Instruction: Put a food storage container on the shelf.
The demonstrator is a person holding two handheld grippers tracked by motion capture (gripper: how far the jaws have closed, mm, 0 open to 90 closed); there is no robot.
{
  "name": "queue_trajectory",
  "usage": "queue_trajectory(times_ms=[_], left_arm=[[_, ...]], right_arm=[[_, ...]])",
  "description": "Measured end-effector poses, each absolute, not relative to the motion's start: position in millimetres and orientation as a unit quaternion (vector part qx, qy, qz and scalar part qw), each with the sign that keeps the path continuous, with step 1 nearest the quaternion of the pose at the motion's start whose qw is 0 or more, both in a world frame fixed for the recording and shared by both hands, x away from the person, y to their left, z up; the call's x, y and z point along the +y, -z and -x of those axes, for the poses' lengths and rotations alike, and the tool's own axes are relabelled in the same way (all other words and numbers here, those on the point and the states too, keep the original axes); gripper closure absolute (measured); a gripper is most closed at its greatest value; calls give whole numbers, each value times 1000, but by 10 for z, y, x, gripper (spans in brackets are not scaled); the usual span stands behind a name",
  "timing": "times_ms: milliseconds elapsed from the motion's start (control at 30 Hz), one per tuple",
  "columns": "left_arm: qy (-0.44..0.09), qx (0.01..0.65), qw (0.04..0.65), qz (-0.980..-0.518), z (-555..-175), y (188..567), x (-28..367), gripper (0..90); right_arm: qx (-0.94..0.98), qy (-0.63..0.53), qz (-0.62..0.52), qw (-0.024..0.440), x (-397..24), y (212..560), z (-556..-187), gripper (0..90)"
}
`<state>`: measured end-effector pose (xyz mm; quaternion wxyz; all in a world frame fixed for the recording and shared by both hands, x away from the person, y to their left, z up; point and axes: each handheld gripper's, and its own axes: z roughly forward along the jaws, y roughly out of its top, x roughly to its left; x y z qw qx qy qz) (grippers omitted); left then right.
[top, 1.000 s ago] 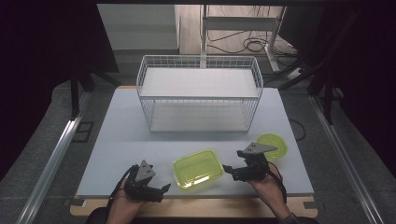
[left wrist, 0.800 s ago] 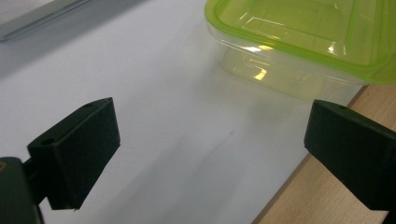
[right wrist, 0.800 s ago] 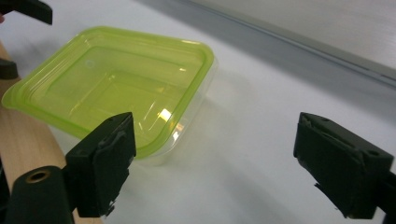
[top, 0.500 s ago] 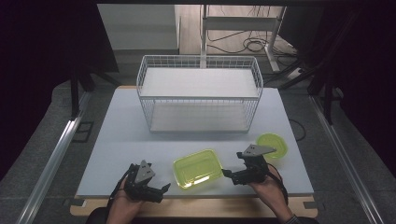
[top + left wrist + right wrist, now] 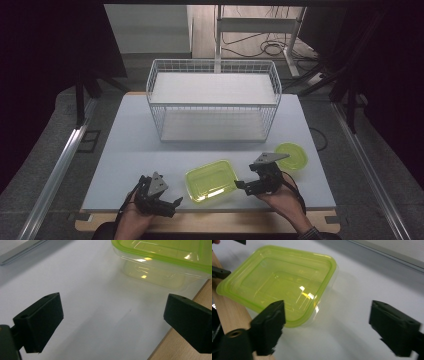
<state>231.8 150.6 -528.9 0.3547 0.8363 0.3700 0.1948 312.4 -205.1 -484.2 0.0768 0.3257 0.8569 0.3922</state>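
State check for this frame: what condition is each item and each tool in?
rectangular green container: open, empty, upright on the table near its front edge, no lid on.
round green lid: flat on the table, right of the container, apart from it.
wire basket: upright, empty.
left tool: open, holding nothing.
right tool: open, nothing gripped; jaws have just been closing slightly.
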Motion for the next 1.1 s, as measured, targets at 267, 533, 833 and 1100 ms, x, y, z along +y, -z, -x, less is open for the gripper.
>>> queue_trajectory(times_ms=[267, 533, 833, 1100], left_arm=[[-199, 372, 346, -838, -2333, 5301, 1504, 32], [-200, 376, 346, -836, -2335, 5302, 1512, 33], [-201, 380, 356, -830, -2332, 5289, 1531, 33], [-201, 379, 356, -830, -2332, 5289, 1532, 33]], right_arm=[[855, -396, -335, 24, -1959, 4767, -3232, 447], [840, -401, -364, -24, -1959, 4815, -3389, 550], [829, -395, -391, -65, -1890, 4914, -3534, 601], [808, -387, -426, -126, -1869, 5020, -3657, 688]])
